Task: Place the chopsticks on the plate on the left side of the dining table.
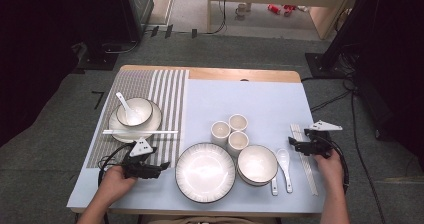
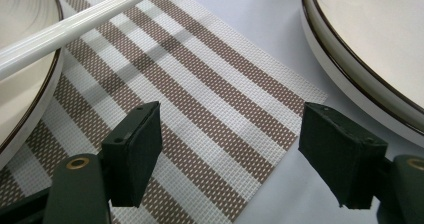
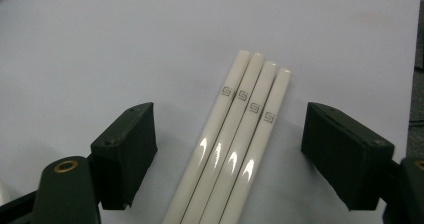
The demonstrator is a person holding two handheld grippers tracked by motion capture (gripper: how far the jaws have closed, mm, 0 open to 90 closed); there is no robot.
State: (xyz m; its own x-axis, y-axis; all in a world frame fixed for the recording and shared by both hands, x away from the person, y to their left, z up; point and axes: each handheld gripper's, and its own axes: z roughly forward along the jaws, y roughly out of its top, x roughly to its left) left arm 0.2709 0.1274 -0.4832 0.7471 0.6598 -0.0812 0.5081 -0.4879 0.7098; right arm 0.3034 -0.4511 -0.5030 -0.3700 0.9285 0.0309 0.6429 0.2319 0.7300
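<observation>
My left gripper [image 1: 166, 166] rests low at the front left, jaws open toward the large white plate [image 1: 205, 172]. In the left gripper view the left gripper [image 2: 232, 123] has nothing between its pads, and the striped placemat's corner [image 2: 210, 109] lies below them. The large plate's rim [image 2: 350, 79] is at the right there. My right gripper [image 1: 292, 142] is at the right, over several white chopsticks [image 1: 306, 161]. In the right gripper view the right gripper [image 3: 230, 120] stands open with the chopsticks [image 3: 235, 149] between the pads and gaps on both sides.
A small plate [image 1: 150, 125] with a bowl [image 1: 135, 111] and spoon sits on the placemat, with a pair of chopsticks [image 1: 140, 132] across its front. Three cups [image 1: 230, 131], a bowl [image 1: 257, 164] and two spoons [image 1: 284, 165] stand between the grippers on the blue mat [image 1: 260, 99].
</observation>
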